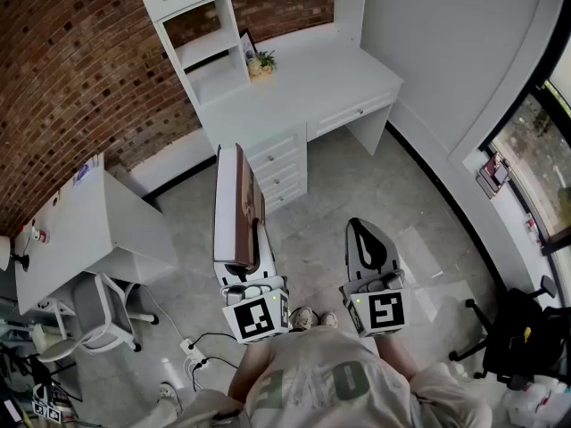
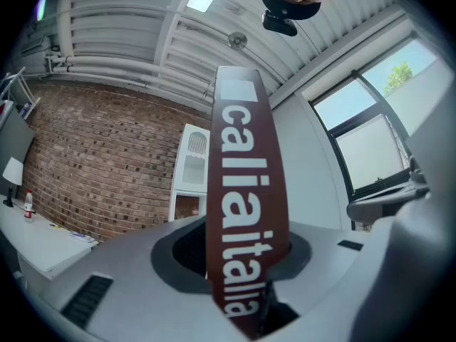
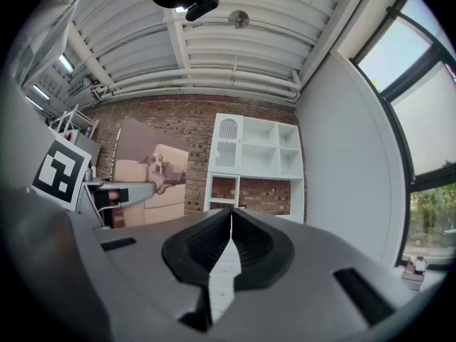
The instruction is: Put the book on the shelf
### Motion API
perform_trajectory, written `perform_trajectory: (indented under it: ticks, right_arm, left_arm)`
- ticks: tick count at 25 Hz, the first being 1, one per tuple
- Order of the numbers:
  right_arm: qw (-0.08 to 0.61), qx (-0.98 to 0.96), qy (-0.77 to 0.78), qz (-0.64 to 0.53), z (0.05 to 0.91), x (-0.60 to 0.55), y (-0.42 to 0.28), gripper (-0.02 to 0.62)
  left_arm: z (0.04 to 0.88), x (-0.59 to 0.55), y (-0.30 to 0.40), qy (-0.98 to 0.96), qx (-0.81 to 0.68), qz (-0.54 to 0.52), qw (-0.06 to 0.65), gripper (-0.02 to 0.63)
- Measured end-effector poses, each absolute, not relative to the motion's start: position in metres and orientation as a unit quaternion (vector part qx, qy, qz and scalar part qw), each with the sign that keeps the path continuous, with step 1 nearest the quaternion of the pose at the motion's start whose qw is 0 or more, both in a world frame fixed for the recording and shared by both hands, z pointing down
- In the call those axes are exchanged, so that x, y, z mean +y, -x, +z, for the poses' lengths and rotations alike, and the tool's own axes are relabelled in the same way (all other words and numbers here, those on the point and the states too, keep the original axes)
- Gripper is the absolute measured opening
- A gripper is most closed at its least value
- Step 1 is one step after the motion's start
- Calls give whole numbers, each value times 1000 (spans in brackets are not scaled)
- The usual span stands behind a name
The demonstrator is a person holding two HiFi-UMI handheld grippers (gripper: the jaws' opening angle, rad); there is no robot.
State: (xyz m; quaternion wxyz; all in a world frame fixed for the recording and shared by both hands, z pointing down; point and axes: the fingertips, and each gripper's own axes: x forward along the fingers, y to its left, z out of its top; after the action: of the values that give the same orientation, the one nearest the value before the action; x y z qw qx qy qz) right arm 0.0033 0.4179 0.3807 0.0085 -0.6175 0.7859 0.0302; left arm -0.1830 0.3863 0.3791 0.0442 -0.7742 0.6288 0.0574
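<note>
My left gripper (image 1: 251, 246) is shut on a book (image 1: 235, 205), which stands on edge above the jaws with its white page block facing left. In the left gripper view its dark red spine (image 2: 246, 191) with white lettering rises straight up out of the jaws. The right gripper view shows the book's cover (image 3: 151, 171), a photo of a dog on a sofa. My right gripper (image 1: 365, 235) is held beside it, shut, with nothing between its pads (image 3: 229, 223). The white shelf unit (image 1: 212, 50) stands ahead against the brick wall, its compartments (image 3: 260, 150) open.
A white desk with drawers (image 1: 278, 163) joins the shelf unit, with a small plant (image 1: 261, 62) on it. A second white table (image 1: 71, 230) and a grey office chair (image 1: 96, 312) are at left. Cables (image 1: 192, 350) lie on the floor. A black chair (image 1: 517, 328) stands at right by the window.
</note>
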Motion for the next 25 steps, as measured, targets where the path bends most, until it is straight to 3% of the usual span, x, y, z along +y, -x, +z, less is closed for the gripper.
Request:
perform_trajectory:
  ticks: [25]
  right_arm:
    - [-3, 779, 625, 46, 393, 358, 32, 17]
  left_arm:
    - [407, 322, 239, 768, 635, 76, 8, 155]
